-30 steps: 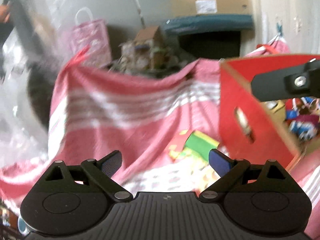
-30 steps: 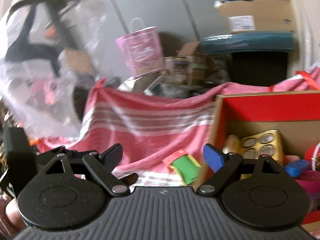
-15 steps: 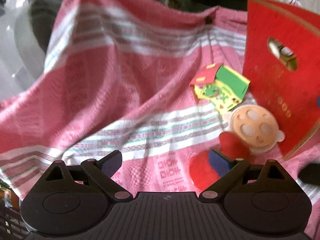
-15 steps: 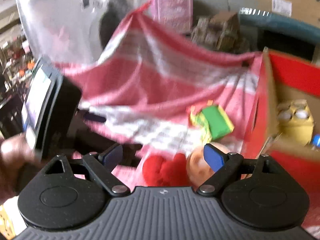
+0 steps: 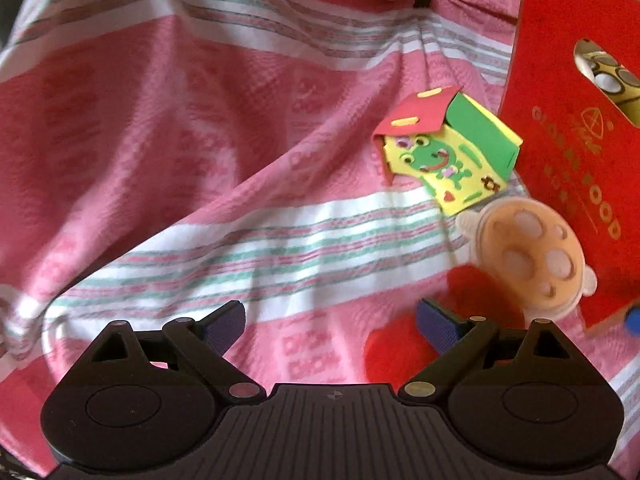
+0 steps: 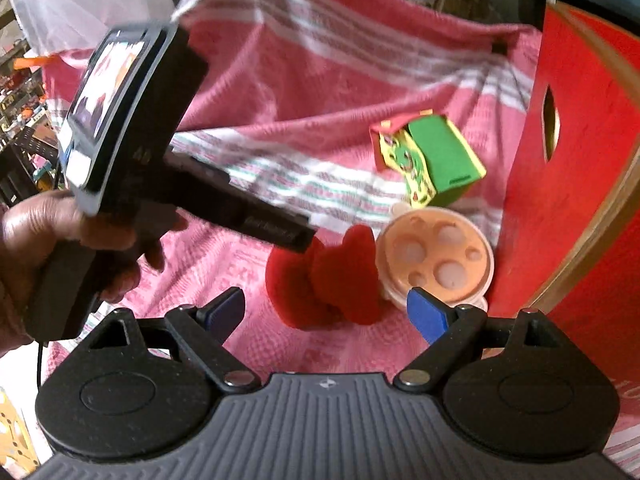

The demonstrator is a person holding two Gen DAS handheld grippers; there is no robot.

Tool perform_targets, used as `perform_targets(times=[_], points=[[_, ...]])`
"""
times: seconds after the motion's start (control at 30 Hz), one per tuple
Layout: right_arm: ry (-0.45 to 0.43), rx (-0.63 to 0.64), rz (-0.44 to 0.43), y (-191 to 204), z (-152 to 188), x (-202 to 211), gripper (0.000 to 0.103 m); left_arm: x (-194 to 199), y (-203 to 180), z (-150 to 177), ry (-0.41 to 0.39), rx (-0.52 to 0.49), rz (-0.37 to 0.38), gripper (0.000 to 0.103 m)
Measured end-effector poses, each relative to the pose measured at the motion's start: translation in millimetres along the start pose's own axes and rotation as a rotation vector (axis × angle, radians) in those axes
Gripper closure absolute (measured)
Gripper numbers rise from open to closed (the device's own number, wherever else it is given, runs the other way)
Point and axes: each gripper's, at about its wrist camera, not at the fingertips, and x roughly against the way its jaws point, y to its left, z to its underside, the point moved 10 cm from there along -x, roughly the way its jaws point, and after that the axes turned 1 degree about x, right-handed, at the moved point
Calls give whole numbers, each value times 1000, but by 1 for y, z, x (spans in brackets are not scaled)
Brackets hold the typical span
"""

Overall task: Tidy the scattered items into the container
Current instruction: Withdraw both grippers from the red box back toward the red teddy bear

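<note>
So the crumpled pink woven cloth (image 5: 168, 128) has white bands with thin green and pink stripes, plus a faint darker pink motif. The small foam craft box (image 5: 448, 152) is green on the side, yellow on the front with a green frog face, red flap on top. The round peach plastic toy (image 6: 436, 256) has paler circles on it, with fuzzy red plush (image 6: 324, 280) attached. The red cardboard box (image 5: 576, 168) has gold lettering. Both tools (image 5: 330, 322) (image 6: 326, 312) are black with blue pads
</note>
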Motion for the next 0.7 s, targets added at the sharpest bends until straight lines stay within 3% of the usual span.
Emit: perform_targets(times=[0.23,0.7], points=[[40,12,-1,-2,5,-13,13,-15,-9,12,22,-56,0,12],[78,24,-34,11,10,-29,13,7,2,31,22,-22,6,11]])
